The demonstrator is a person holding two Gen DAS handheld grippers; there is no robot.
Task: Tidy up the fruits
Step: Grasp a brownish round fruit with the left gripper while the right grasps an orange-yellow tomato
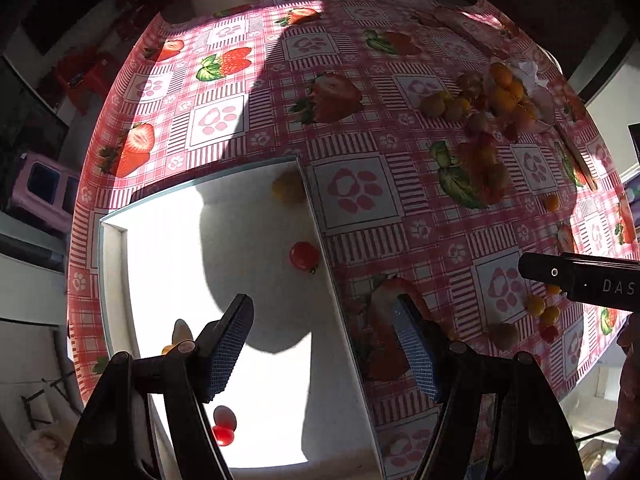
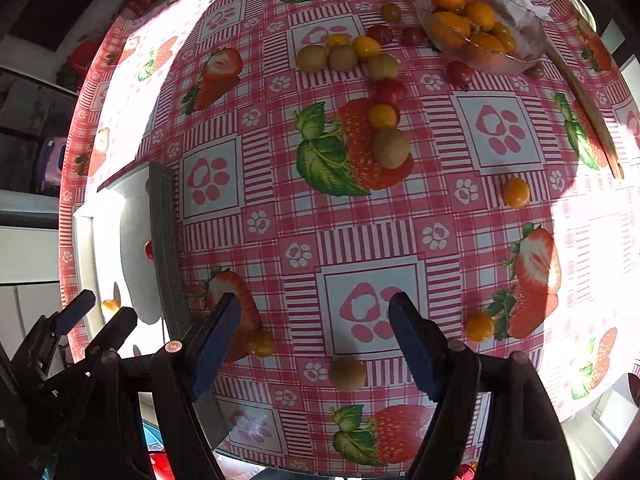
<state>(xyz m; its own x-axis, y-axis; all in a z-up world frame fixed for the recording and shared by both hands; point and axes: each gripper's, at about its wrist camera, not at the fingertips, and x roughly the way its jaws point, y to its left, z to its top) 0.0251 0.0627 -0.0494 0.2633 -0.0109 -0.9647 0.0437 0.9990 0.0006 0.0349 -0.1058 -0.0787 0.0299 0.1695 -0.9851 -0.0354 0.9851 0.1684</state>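
A white tray (image 1: pixel 336 280) lies on the pink strawberry-print tablecloth. In it are a red cherry tomato (image 1: pixel 304 255), a yellow fruit (image 1: pixel 287 188), another red tomato (image 1: pixel 222 435) and a small yellow fruit (image 1: pixel 170 347). My left gripper (image 1: pixel 324 348) is open and empty above the tray. My right gripper (image 2: pixel 316 344) is open and empty above a brown longan (image 2: pixel 347 373). A yellow fruit (image 2: pixel 261 343) lies by its left finger. The tray (image 2: pixel 164 232) shows at the left of the right wrist view.
A glass bowl (image 2: pixel 480 56) of orange kumquats stands at the far right, with crumpled paper in it. Several loose longans, red tomatoes and yellow fruits lie scattered near it (image 2: pixel 384 68). A stick (image 2: pixel 588 112) lies along the right edge. The right gripper's body (image 1: pixel 580 280) shows in the left wrist view.
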